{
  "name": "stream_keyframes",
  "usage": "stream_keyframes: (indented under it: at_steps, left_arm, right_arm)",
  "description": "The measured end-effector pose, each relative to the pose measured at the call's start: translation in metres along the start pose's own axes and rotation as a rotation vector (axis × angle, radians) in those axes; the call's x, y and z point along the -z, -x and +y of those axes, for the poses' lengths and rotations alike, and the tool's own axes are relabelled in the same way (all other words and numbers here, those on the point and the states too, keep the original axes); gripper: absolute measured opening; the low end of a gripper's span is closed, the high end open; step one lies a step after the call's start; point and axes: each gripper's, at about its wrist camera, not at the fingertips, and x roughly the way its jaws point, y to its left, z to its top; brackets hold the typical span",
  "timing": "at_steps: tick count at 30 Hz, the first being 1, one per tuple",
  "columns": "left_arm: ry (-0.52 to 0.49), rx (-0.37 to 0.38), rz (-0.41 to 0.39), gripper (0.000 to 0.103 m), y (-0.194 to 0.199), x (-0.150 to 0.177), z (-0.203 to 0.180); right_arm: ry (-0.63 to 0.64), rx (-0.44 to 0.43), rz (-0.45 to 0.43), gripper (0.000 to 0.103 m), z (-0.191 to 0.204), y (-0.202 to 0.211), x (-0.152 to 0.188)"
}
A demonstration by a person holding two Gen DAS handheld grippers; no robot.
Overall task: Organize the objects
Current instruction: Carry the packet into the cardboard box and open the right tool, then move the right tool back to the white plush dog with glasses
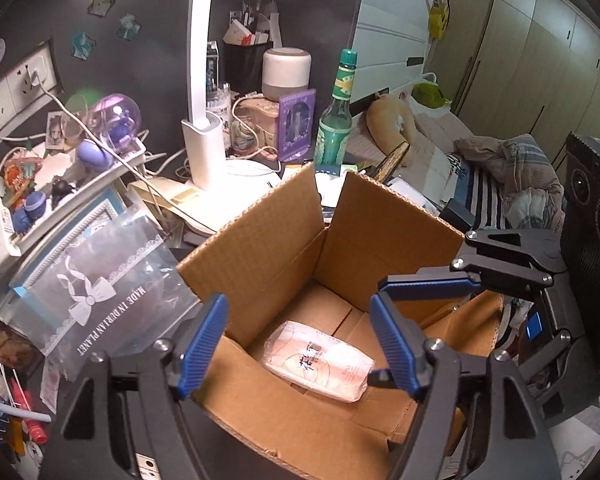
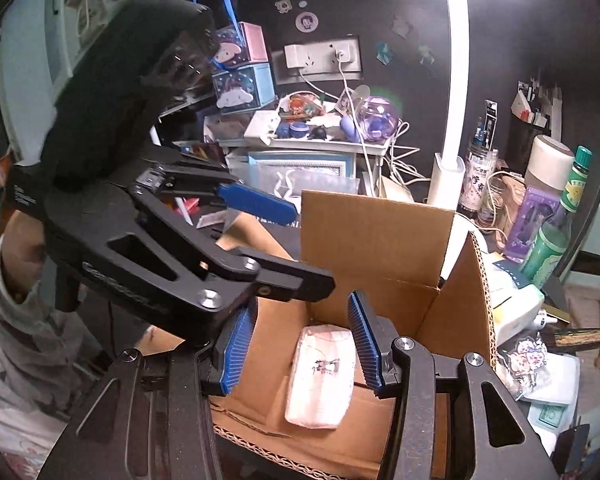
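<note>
A white desk lamp (image 1: 202,136) stands near a green bottle (image 1: 336,120) (upright).

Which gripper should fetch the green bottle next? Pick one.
Right, probably. The right gripper is open and empty, and the green bottle stands on its side of the cardboard box.

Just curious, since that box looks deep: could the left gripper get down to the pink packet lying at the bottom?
Probably yes. The left gripper hangs open right over the cardboard box, whose flaps stand up, and nothing covers the pink packet. The right gripper hovers over the same opening, so it might crowd the way.
</note>
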Motion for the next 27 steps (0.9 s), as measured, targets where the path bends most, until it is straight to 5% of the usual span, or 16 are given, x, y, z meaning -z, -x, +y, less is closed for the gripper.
stream_keyframes:
  at_steps: [13,21,27]
  left_arm:
    - [0.010,-0.026,-0.106,0.082,0.045,0.018,0.011]
    - [0.071,-0.094,-0.246,0.088,0.111,0.073,0.046]
    - [0.170,-0.186,-0.299,0.095,0.135,0.128,0.083]
  right_arm:
    - [0.071,0.059,-0.048,0.043,0.026,0.008,-0.005]
    - [0.253,-0.055,-0.112,0.043,0.104,-0.003,-0.009]
    - [0.333,-0.226,-0.052,0.043,0.162,-0.042,-0.005]
